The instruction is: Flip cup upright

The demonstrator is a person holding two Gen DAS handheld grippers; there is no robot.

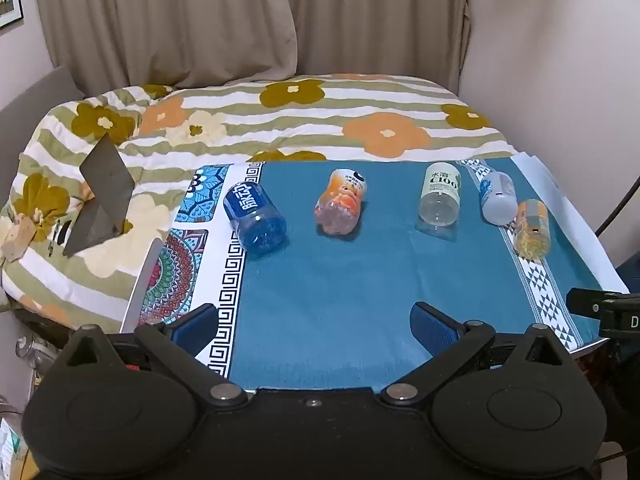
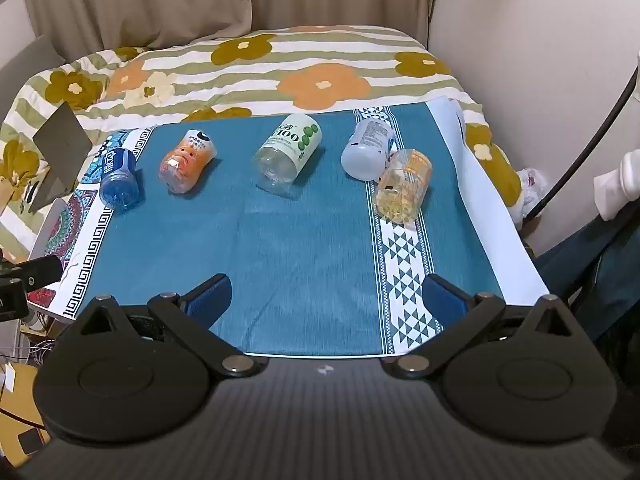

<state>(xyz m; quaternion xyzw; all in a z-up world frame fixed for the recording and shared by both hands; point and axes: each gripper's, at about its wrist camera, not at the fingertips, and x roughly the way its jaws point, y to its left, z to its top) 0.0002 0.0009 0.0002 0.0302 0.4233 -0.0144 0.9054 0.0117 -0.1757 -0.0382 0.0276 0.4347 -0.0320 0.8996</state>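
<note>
White cup (image 2: 366,148) partly hides yellow cup (image 2: 404,184).

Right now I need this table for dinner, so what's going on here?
A person holds a two-finger gripper in each hand, and both the left gripper and the right gripper hover open over the near edge of the blue tablecloth, holding nothing. Five cut-bottle cups lie tipped on their sides along the far part: blue cup, orange cup, clear green-label cup, white cup and yellow cup. None has been stood upright yet.
</note>
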